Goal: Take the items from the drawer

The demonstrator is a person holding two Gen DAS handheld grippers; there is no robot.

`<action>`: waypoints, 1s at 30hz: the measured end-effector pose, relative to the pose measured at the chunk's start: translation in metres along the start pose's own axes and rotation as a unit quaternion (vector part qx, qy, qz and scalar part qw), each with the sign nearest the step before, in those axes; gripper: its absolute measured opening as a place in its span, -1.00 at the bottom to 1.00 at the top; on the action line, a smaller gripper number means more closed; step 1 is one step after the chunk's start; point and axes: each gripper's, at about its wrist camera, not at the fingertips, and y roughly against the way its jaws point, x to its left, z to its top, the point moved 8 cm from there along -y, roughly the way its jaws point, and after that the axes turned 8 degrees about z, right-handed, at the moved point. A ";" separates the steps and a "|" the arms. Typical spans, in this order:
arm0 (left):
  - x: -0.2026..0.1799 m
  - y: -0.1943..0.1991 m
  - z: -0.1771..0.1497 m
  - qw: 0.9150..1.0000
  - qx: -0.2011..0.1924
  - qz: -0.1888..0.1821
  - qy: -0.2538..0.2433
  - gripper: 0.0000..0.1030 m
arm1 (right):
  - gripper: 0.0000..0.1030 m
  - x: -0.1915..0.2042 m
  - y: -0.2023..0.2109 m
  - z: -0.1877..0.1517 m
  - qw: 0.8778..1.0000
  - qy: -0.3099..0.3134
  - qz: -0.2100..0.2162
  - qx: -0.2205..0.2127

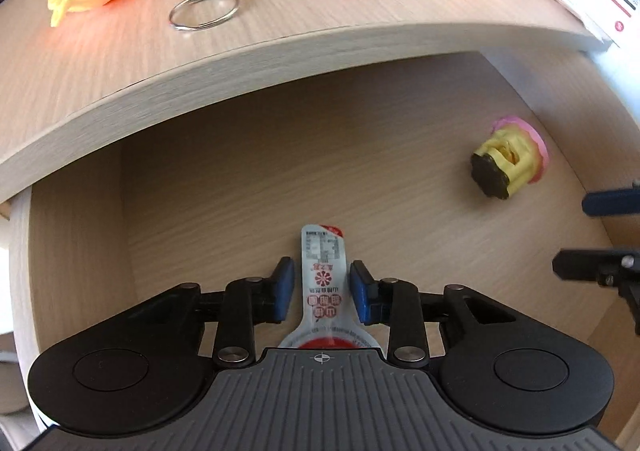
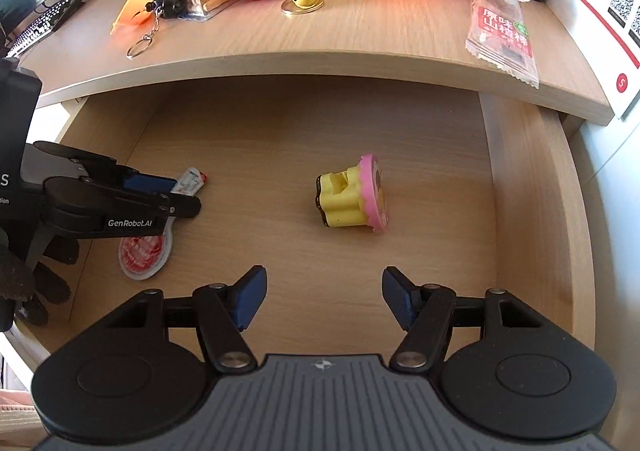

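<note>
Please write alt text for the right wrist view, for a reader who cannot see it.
An open wooden drawer holds a yellow and pink toy lying on its side and a red and white sachet. The right gripper is open above the drawer floor, while the left gripper reaches over the sachet. Toys and snacks crowd the desk behind.

Bare drawer floor (image 2: pixel 260 155) between sauce packet (image 2: pixel 146 251) and yellow toy (image 2: pixel 348 203).

Right gripper (image 2: pixel 322 297) spread above drawer (image 2: pixel 520 187), yellow-pink toy (image 2: pixel 352 193) ahead, left gripper (image 2: pixel 176 191) over sachet (image 2: pixel 144 251)
</note>
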 end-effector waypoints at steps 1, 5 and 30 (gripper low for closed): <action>0.000 0.000 0.000 1.000 0.003 0.000 0.000 -0.35 | 0.25 0.000 0.000 0.000 1.000 0.002 -0.001 -0.002; 0.001 0.001 0.001 0.999 0.042 0.010 0.001 -0.47 | 0.25 -0.004 0.003 0.008 0.999 0.017 -0.023 -0.020; 0.008 0.030 -0.023 0.992 0.081 -0.096 -0.004 -0.49 | -0.19 0.011 -0.051 0.057 0.992 0.108 -0.052 0.041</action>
